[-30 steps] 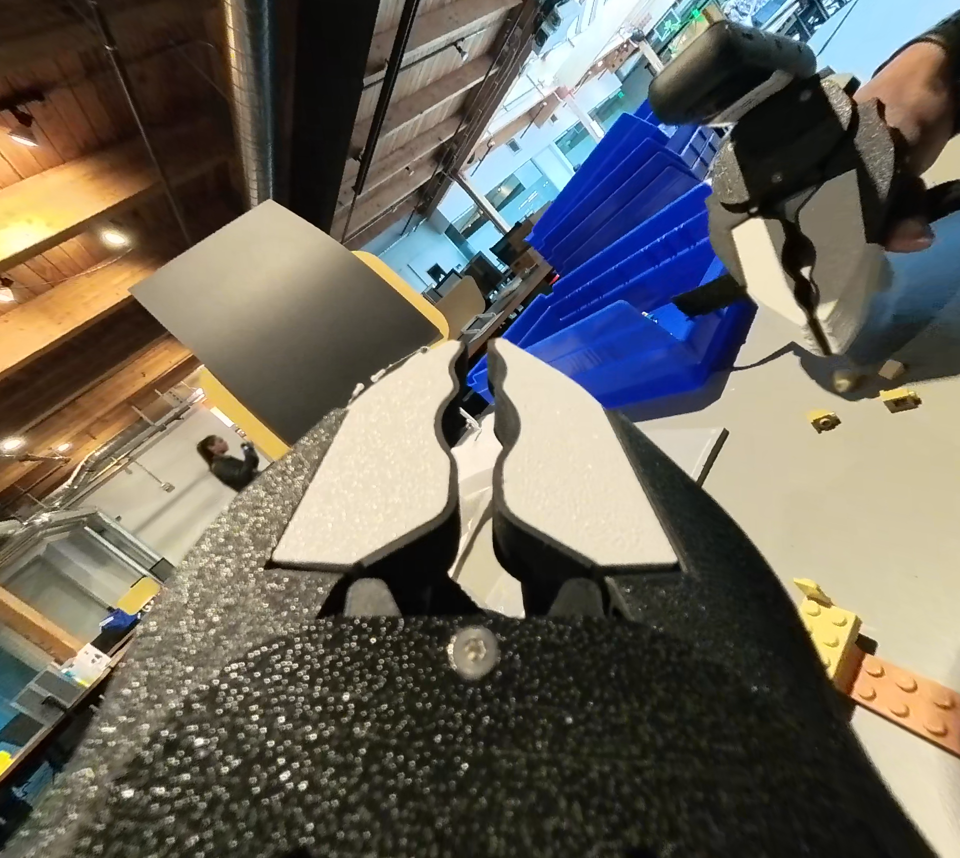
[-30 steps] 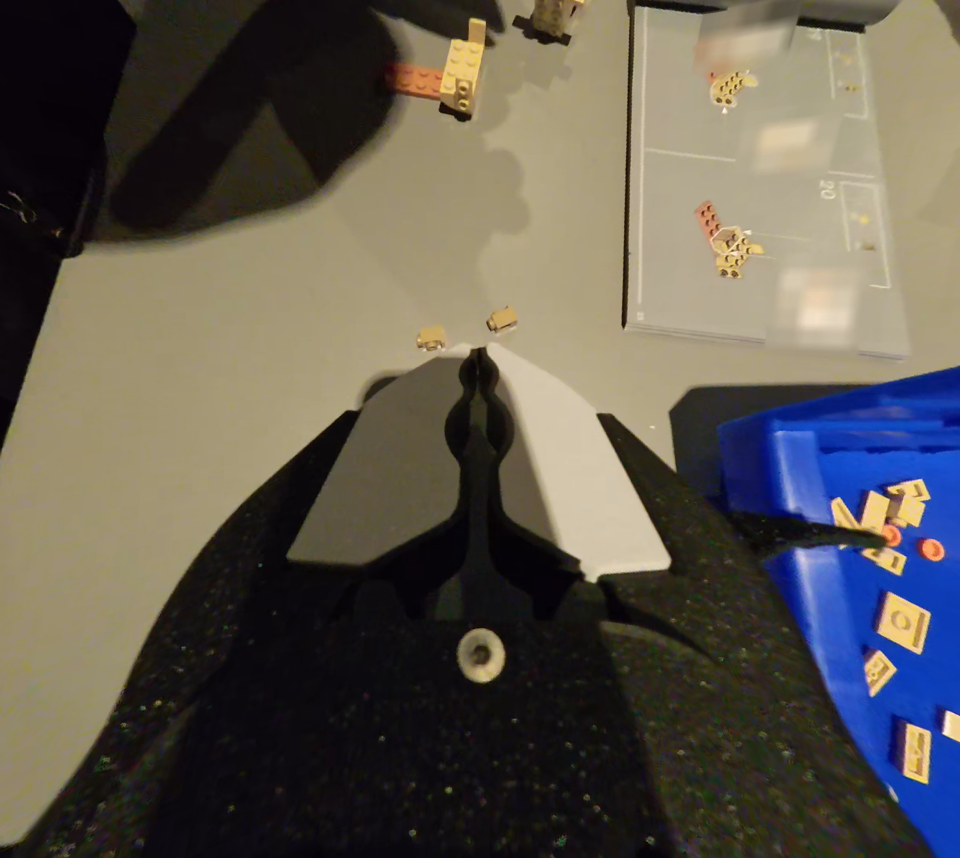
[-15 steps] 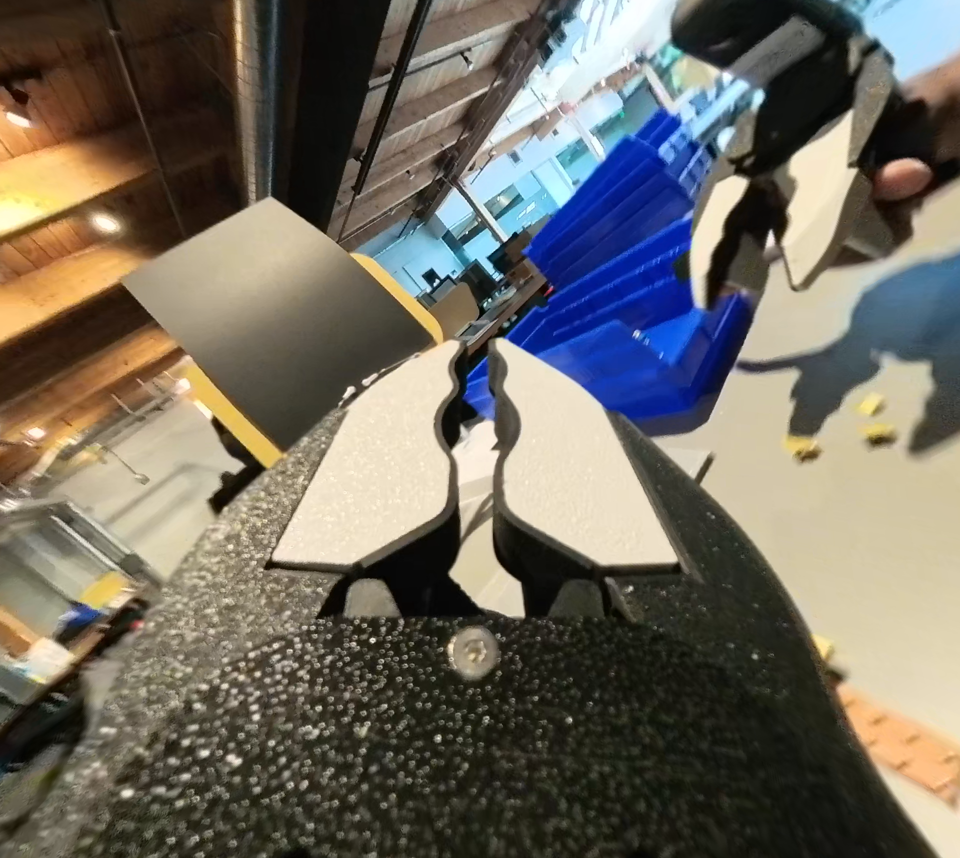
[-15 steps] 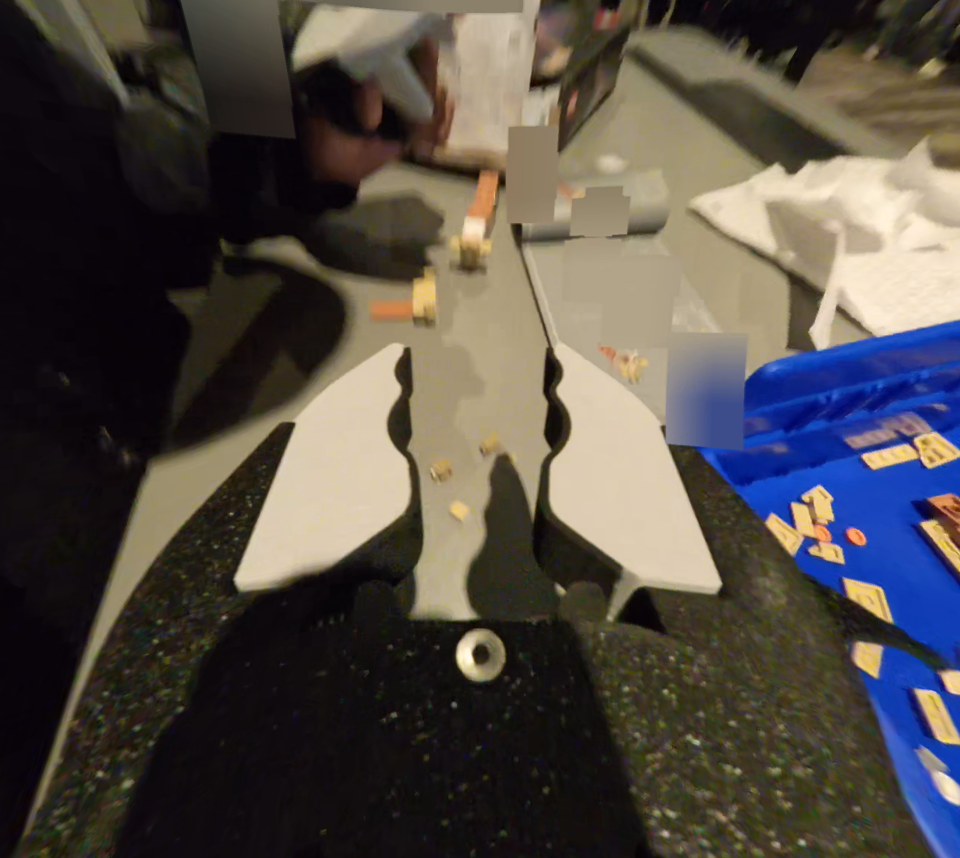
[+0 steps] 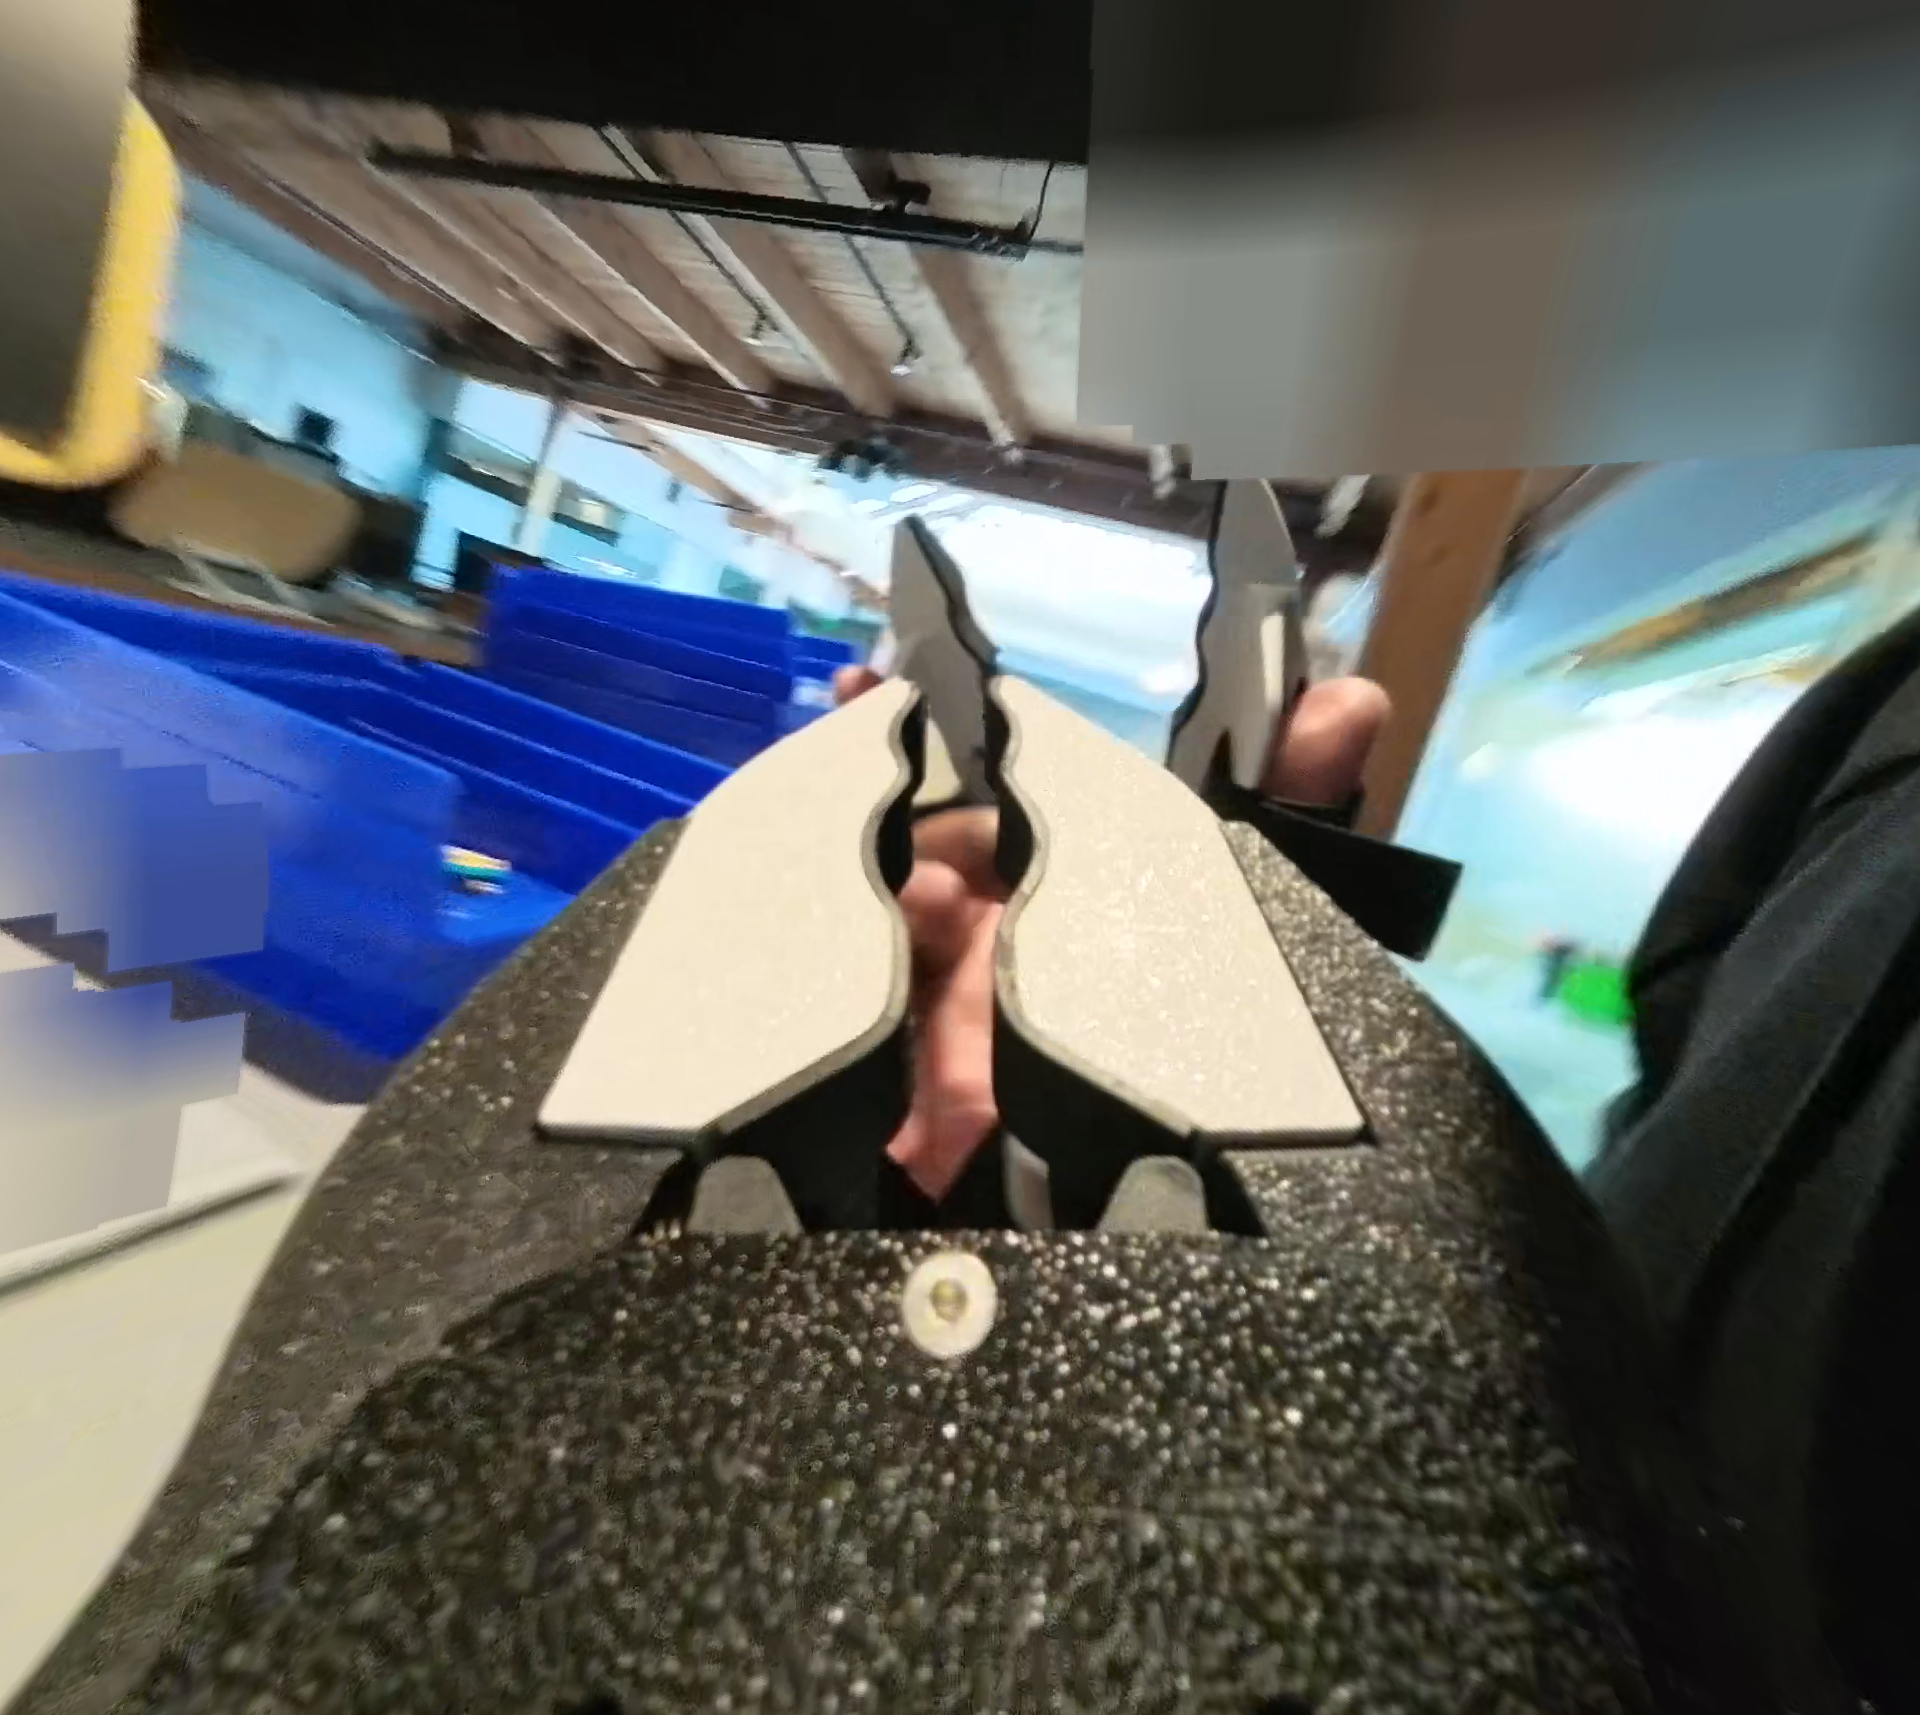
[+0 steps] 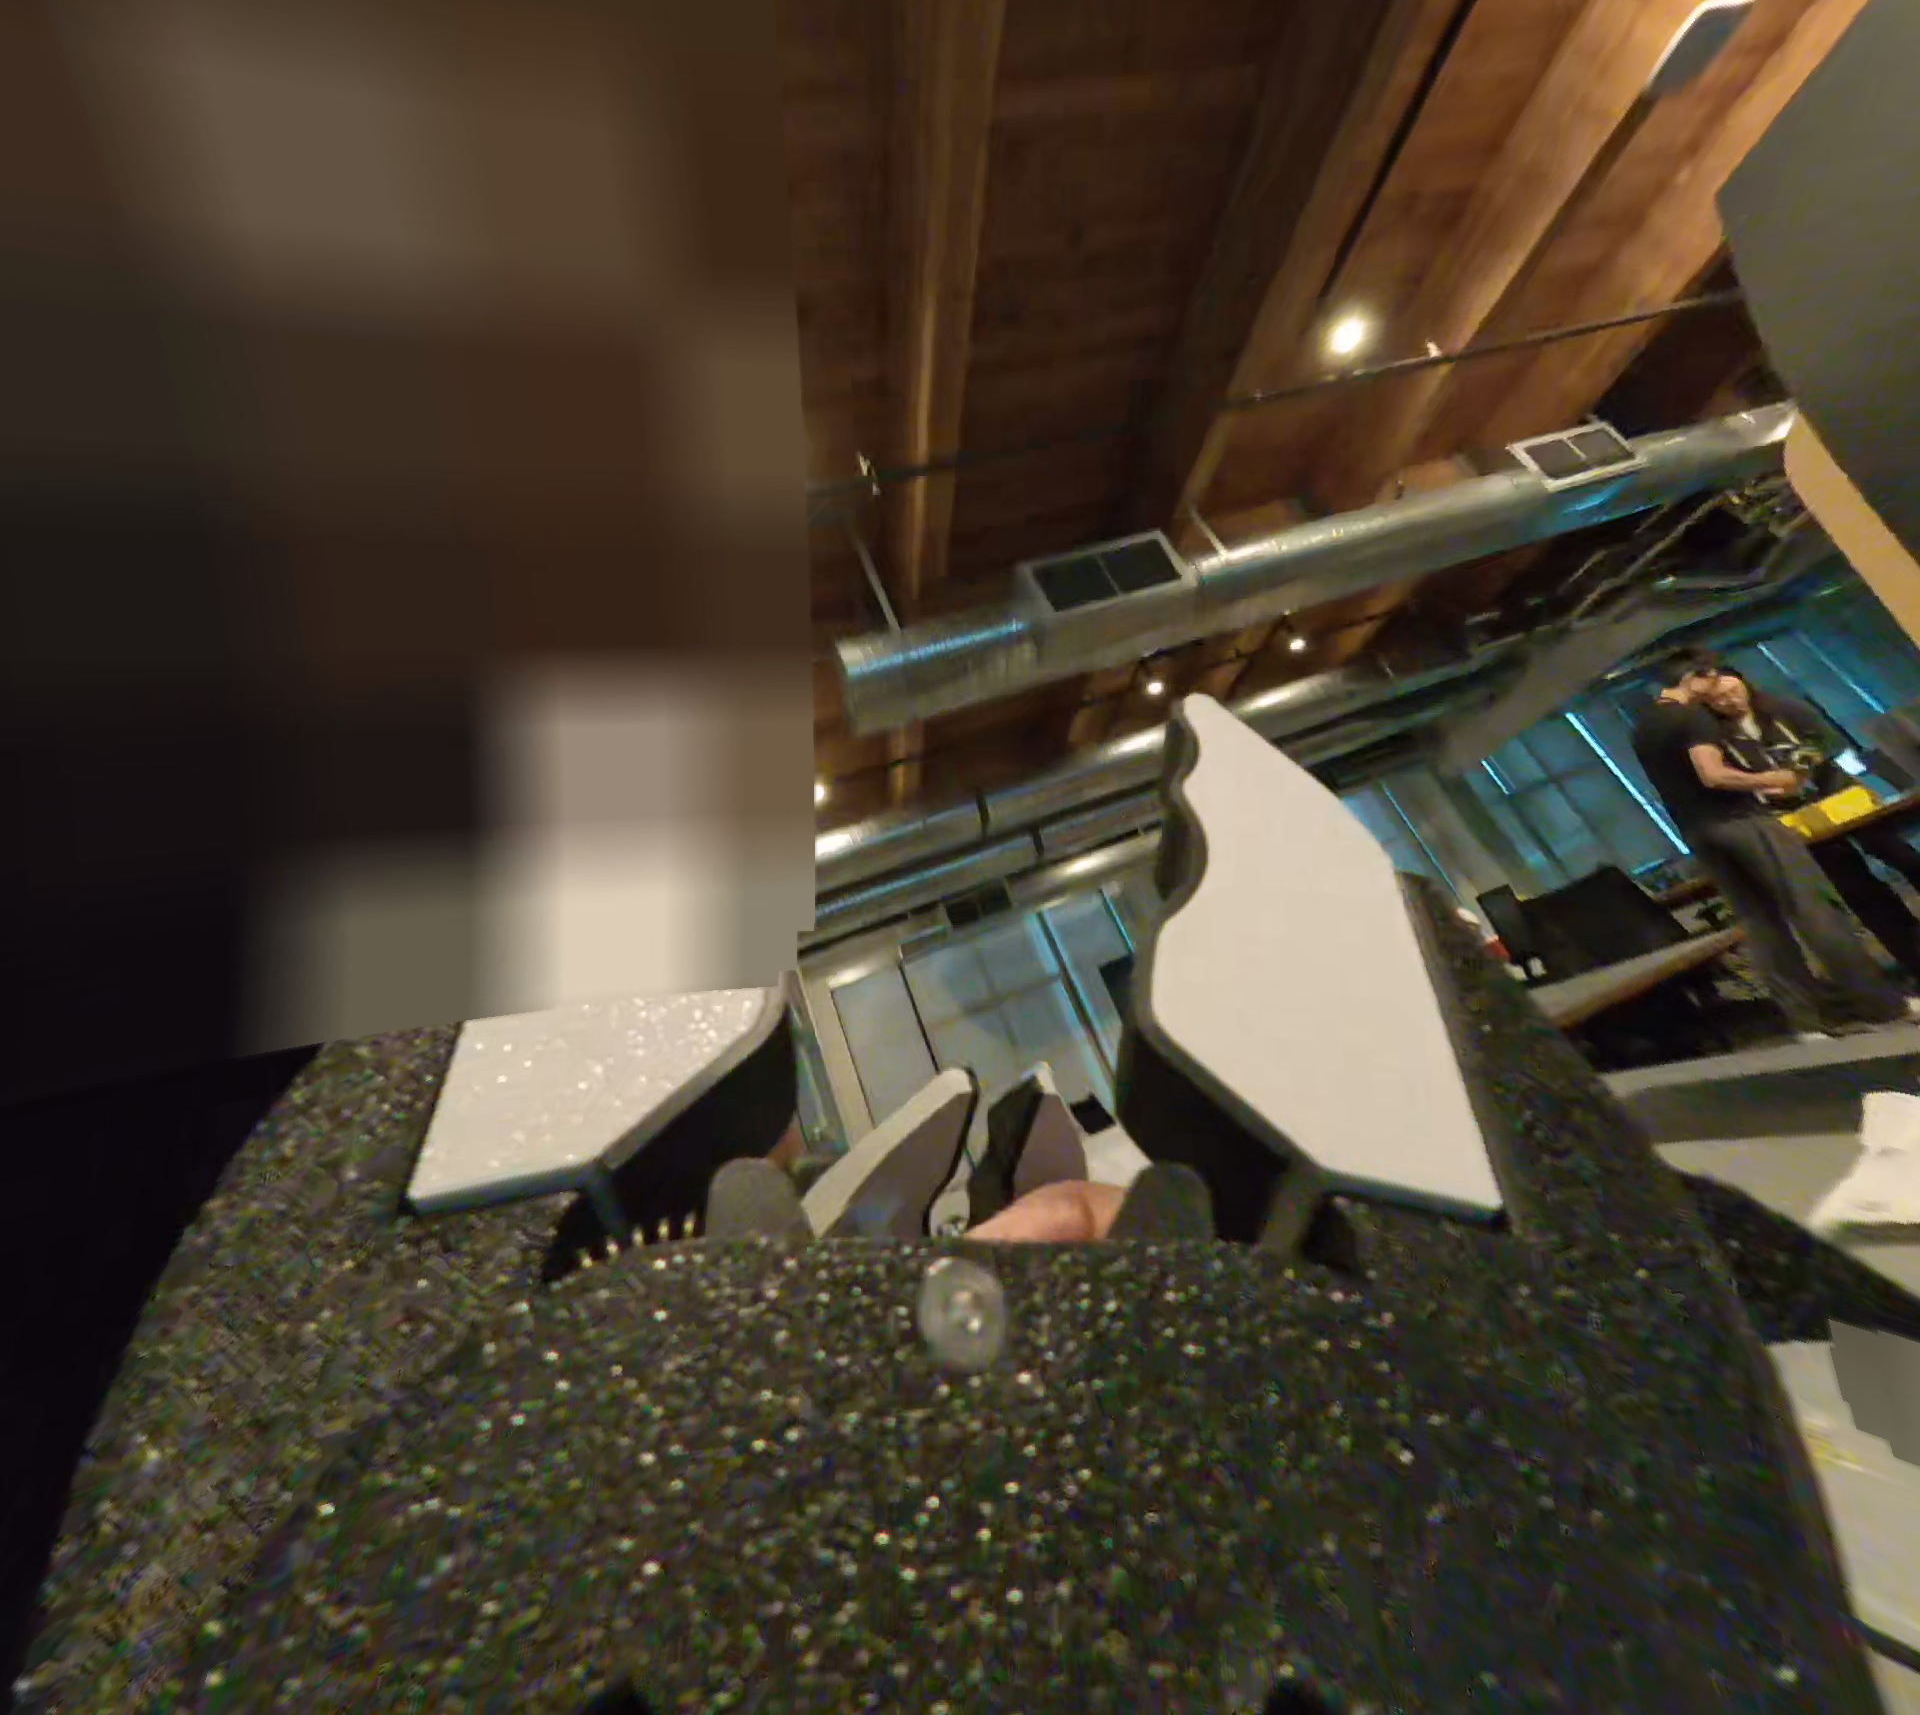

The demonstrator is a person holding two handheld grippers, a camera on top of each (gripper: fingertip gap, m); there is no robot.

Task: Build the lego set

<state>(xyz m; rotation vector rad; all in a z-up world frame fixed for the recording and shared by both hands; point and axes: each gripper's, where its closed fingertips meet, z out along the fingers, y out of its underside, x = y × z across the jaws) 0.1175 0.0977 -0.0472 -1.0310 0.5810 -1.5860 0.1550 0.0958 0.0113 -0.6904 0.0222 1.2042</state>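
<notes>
No lego pieces show in either view. My left gripper (image 5: pixel 954 694) points level across the room, its jaws almost together with a narrow gap and nothing between them. Just past its tips my right gripper (image 5: pixel 1091 616) stands upright and open, held by a hand (image 5: pixel 1335 730). In the right wrist view my right gripper (image 6: pixel 961 720) is tilted up at the ceiling, wide open and empty. One of its fingers (image 6: pixel 1299 938) shows whole; the other's tip is under a blur patch. The left gripper (image 6: pixel 966 1135) shows low between them.
Blue bins (image 5: pixel 436 751) stand in rows at the left, with grey table (image 5: pixel 94 1416) before them. A dark sleeve (image 5: pixel 1787 1094) fills the right edge. In the right wrist view, table (image 6: pixel 1766 1073) and white paper (image 6: pixel 1881 1135) lie at right; people (image 6: pixel 1745 834) stand far off. The tips of one gripper are about 7 cm away from the tips of the other.
The right gripper opened over the small tan pieces, then swung up from the table to face the ceiling. The left gripper turned right and now faces the right gripper. The table's lego pieces left view.
</notes>
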